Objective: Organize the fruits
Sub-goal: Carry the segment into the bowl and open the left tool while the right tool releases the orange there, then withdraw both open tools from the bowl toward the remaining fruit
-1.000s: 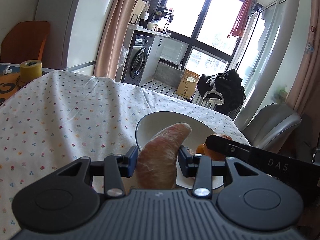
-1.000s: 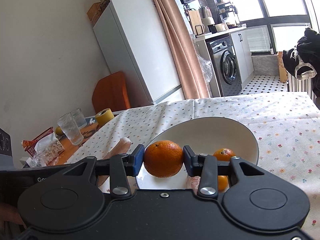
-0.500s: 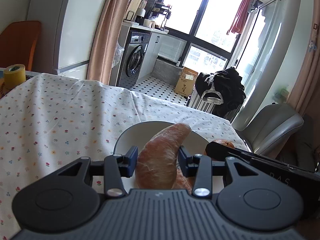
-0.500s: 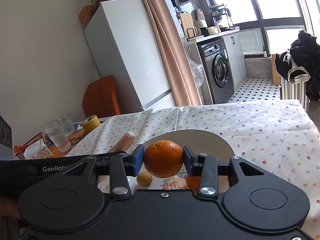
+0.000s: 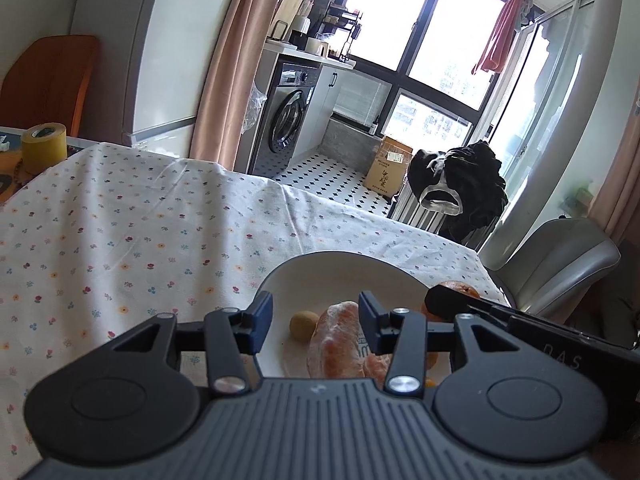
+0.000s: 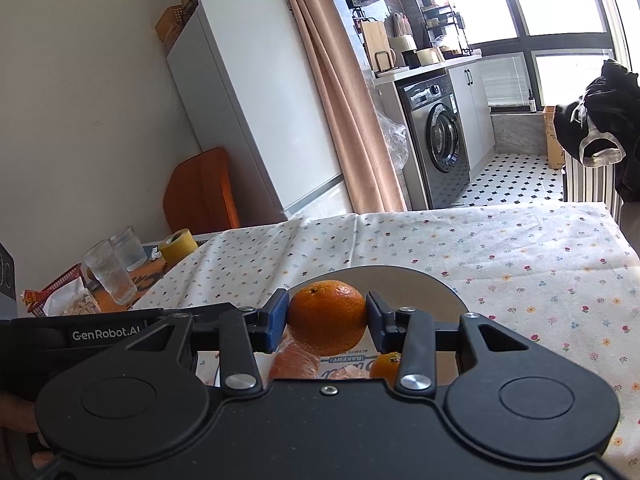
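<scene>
A white plate (image 5: 332,266) sits on the flowered tablecloth. On it lie a long orange-pink fruit (image 5: 340,344) and a small round tan fruit (image 5: 303,325). My left gripper (image 5: 316,320) hangs just above them, open, with the long fruit lying loose below its jaws. My right gripper (image 6: 327,318) is shut on an orange (image 6: 327,312), held over the plate (image 6: 404,280). Below it rest a second orange (image 6: 386,366) and the long fruit (image 6: 294,362). In the left wrist view the right gripper (image 5: 460,302) enters from the right with the orange (image 5: 458,287) partly hidden.
A yellow tape roll (image 5: 43,146), two glasses (image 6: 110,276) and a red basket of snacks (image 6: 60,300) stand at the table's left end. A grey chair (image 5: 556,260) is past the right edge. A hand (image 6: 18,420) holds the left gripper.
My left gripper has opened and let go of the long fruit, which now lies on the plate. My right gripper has kept its hold on the orange and moved further over the plate.
</scene>
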`<state>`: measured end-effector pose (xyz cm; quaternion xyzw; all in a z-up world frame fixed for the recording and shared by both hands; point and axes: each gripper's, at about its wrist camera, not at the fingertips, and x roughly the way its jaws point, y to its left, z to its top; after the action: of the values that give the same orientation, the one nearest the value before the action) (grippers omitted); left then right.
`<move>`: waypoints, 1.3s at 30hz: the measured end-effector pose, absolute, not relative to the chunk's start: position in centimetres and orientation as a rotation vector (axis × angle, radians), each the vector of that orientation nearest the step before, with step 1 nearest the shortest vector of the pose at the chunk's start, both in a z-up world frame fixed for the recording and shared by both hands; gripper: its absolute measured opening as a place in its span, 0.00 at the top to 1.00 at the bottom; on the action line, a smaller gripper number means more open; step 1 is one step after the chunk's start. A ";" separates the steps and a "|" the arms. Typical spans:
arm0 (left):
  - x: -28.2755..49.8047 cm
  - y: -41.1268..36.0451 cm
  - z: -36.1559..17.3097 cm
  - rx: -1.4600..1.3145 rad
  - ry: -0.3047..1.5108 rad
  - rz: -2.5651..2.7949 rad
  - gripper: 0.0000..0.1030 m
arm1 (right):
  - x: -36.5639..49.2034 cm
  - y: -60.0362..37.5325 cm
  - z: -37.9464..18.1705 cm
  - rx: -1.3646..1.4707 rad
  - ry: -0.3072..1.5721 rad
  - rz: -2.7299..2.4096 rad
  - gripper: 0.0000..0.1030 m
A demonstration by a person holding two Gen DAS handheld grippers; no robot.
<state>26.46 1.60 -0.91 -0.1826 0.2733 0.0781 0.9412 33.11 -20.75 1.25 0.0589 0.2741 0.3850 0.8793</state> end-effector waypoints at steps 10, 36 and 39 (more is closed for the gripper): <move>24.1 3.1 -1.2 -0.380 0.559 0.194 0.54 | 33.1 -19.1 1.4 0.114 0.563 0.797 0.61; 18.5 4.4 -1.2 -0.388 0.536 0.282 0.17 | 28.9 -22.4 0.6 0.147 0.599 0.724 0.10; 17.7 4.4 -1.1 -0.390 0.533 0.271 0.17 | 28.0 -22.4 0.8 0.135 0.591 0.725 0.05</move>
<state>17.68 4.39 -1.11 -0.1909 0.2607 0.1327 0.9370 28.01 -22.43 0.76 0.0652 0.2849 0.3489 0.8904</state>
